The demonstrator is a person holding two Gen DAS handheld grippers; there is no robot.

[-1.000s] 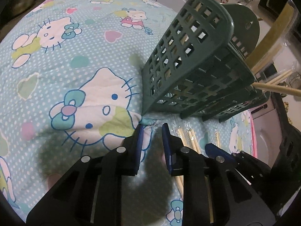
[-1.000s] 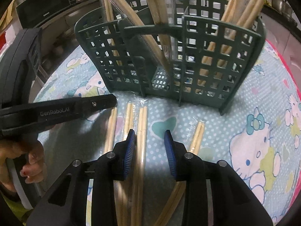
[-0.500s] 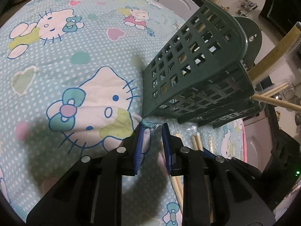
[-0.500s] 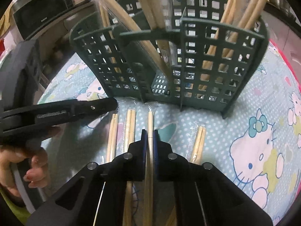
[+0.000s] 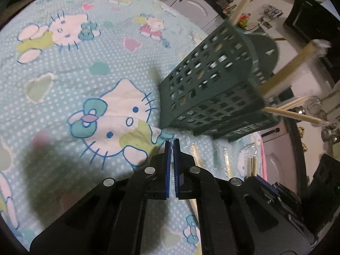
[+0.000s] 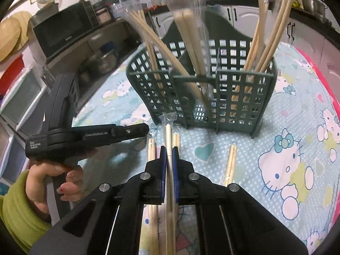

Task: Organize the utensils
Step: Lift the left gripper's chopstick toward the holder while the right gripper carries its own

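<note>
A dark green slotted caddy stands on the cartoon-cat cloth, with wrapped wooden chopsticks upright in its compartments. My right gripper is shut on one wrapped chopstick pair and holds it lifted off the cloth, pointing at the caddy's base. Other wrapped pairs lie flat beside it, one on the left and one on the right. My left gripper is shut with nothing between its pads, low over the cloth in front of the caddy. In the right wrist view the left gripper sits left of the held pair.
A hand in a green sleeve holds the left gripper. A black microwave and cluttered shelves stand beyond the table on the left, white cabinets behind. The cloth's pink edge runs along the right.
The right jaws closed on a wrapped chopstick pair and raised it from the cloth. The left jaws closed on nothing, and the left gripper drew back a little from the caddy.
</note>
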